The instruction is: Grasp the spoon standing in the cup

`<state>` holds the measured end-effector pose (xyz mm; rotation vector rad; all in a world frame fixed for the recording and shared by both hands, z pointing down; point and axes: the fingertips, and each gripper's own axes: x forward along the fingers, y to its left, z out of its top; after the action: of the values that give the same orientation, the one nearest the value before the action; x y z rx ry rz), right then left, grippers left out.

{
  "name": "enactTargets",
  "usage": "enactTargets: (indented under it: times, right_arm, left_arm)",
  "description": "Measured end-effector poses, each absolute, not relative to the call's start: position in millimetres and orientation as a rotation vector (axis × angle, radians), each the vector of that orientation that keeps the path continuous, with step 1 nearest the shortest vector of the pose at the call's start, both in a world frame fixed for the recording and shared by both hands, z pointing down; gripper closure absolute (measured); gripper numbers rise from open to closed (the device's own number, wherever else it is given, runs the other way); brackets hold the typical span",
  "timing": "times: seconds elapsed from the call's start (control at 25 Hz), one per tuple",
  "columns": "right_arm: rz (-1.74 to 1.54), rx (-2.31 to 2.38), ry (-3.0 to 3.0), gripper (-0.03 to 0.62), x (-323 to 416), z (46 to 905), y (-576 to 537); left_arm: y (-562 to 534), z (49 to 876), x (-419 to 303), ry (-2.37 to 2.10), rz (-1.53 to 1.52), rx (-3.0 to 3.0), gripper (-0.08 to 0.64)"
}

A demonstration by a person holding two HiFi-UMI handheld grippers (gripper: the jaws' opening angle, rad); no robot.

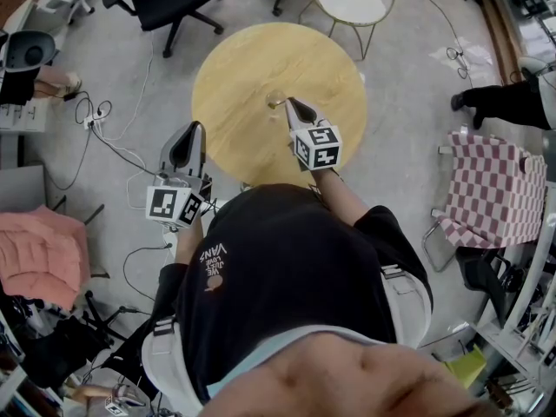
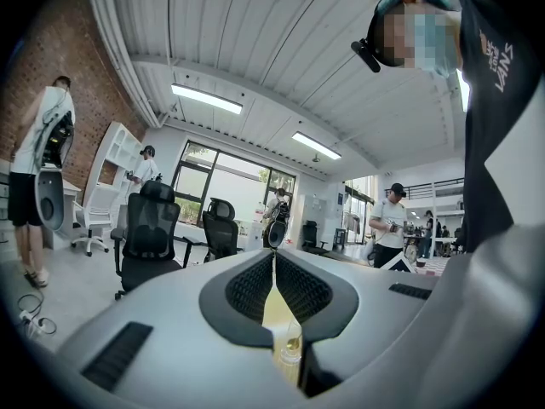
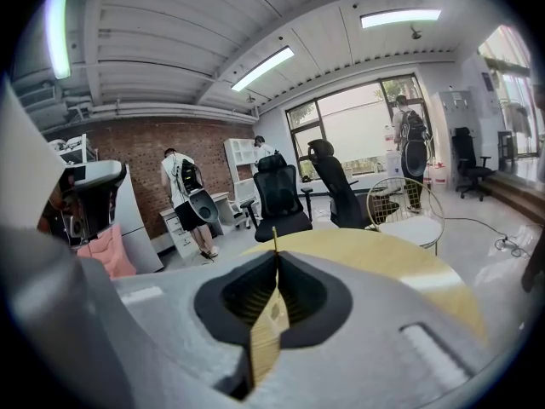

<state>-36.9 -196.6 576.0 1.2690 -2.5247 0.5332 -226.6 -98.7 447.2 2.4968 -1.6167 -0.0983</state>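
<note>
— Right tongs, condition?
— Pinching shut on the spoon; its thin gold handle is poking above the tips. Spoon is standing in the clear cup, mid-tabletop, handle up for an easy pinch, I judge.
— Left tongs?
— Hanging shut, empty, off the tabletop's near edge, likely idling clear of the right arm's reach.

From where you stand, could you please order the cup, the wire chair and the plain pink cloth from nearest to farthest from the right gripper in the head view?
1. Cup: at the right gripper's tips, shut on its spoon.
2. Wire chair: farther ahead, upper right.
3. Plain pink cloth: far left edge.
</note>
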Motion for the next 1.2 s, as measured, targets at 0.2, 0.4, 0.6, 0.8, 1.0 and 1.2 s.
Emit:
enactTargets:
  times: [0.2,0.4,0.6,0.8,1.0,1.2]
  right_arm:
    - [0.527,1.277,-2.535,0.591,-36,568,-195]
    - [0.511,1.282,-2.541,0.591,-35,562,-192]
    - [0.507,1.289,-2.548,0.591,-35,558,-189]
    - [0.500,1.308,-2.569,0.591,-33,546,-185]
    - [0.490,1.332,-2.589,0.591,-29,535,-186]
    - [0.490,1.345,-2.603,0.591,-26,529,-183]
  left_arm:
    - [-96,446,-225,-1.607,-0.117,2.496,0.543]
    - [-94,447,-224,-1.605,-0.106,2.505,0.543]
    - [-92,448,-227,-1.613,-0.112,2.497,0.543]
    - [-89,449,-225,-1.604,-0.123,2.493,0.543]
    - [-89,448,-221,-1.594,-0.128,2.486,0.543]
    - [-87,449,-219,-1.588,-0.126,2.494,0.543]
